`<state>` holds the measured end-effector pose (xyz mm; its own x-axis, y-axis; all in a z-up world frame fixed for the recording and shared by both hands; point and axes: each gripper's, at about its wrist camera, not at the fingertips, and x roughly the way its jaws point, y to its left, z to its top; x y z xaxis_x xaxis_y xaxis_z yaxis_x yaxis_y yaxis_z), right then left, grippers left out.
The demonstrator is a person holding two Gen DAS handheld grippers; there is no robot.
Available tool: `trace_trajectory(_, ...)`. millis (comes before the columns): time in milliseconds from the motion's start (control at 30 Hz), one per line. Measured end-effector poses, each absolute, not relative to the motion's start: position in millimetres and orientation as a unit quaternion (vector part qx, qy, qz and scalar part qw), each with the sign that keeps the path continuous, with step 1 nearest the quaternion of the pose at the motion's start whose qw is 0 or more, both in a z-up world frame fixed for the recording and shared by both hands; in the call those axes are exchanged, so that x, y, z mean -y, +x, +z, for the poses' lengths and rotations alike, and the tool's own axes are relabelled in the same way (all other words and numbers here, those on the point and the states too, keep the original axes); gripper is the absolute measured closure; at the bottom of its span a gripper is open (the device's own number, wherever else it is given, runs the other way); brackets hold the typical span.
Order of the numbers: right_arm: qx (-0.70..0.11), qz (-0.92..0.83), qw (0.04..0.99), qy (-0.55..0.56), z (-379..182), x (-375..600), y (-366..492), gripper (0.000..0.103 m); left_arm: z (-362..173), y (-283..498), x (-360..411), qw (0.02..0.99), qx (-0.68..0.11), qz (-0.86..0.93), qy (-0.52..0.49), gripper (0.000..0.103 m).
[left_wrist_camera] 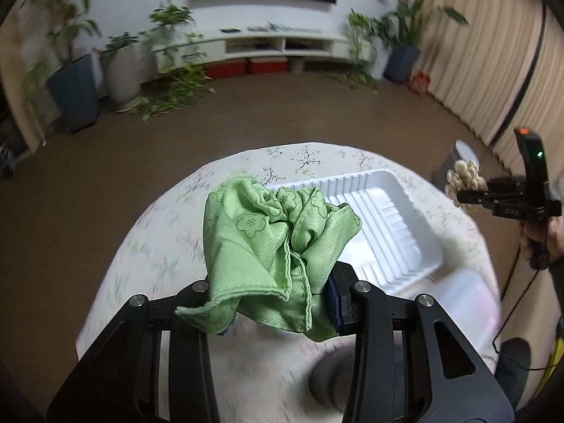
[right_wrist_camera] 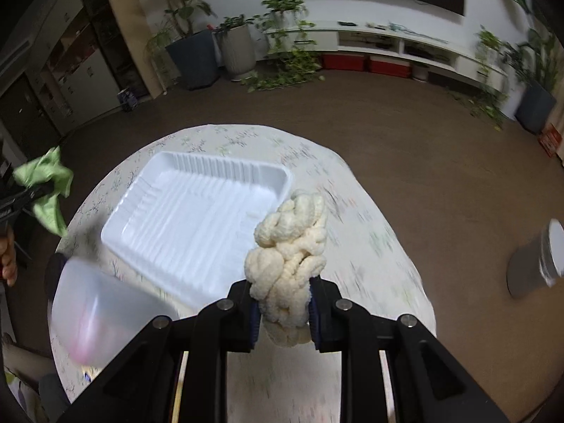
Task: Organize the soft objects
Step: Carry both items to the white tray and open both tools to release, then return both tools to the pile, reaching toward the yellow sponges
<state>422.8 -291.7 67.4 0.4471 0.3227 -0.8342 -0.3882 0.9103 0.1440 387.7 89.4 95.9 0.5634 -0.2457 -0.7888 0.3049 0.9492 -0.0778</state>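
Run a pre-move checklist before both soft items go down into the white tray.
1. Left gripper jaws clamped on green cloth: ok.
2. Right gripper jaws clamped on cream yarn bundle: ok.
3. White tray holds nothing: ok.
4. Both items lifted clear of the table: ok.
5. Translucent container beside the tray's near corner, clear of the drop path: cannot tell, blurred.
6. Cloth's loose corner hanging free, may land outside tray: not ok.
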Motion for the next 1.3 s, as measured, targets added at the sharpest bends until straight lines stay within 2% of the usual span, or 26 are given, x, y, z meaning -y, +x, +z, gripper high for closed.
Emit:
trace_trajectory(233,-0.503,0.253,0.824,-0.071,35,230,466,0.079,38,442,-53,0.843,-0.494,-0.203,0.062,0.063)
trace_trajectory(433,-0.519,0.265,0.806,-0.101,5,201,483,0.078,-5,449,-38,0.818,-0.529,-0.21,0.076,0.06)
trace_trajectory(567,-0.525,0.266,0.801,-0.11,-5,194,487,0.073,-17,447,-43,0.816,-0.538,-0.2,0.069,0.055)
trace_trajectory(600,-0.525,0.265,0.801,-0.111,-6,194,488,0.072,-17,446,-45,0.817,-0.537,-0.2,0.064,0.054)
trace_trajectory(667,-0.523,0.263,0.802,-0.117,-8,194,486,0.061,-19,442,-48,0.818,-0.536,-0.198,0.059,0.053)
trace_trajectory(733,-0.522,0.264,0.802,-0.12,-9,194,484,0.055,-18,438,-51,0.82,-0.535,-0.197,0.054,0.051)
trace_trajectory(867,-0.513,0.266,0.808,-0.117,-6,194,482,0.044,-15,435,-48,0.828,-0.523,-0.196,0.04,0.041)
trace_trajectory(1133,-0.48,0.27,0.829,-0.091,15,212,470,0.039,16,424,-75,0.861,-0.471,-0.19,-0.027,0.034)
trace_trajectory(1200,-0.467,0.27,0.839,-0.069,28,226,464,0.039,27,419,-85,0.869,-0.456,-0.187,-0.045,0.029)
trace_trajectory(1300,-0.446,0.278,0.85,-0.035,47,247,448,0.033,48,397,-104,0.884,-0.428,-0.174,-0.07,0.029)
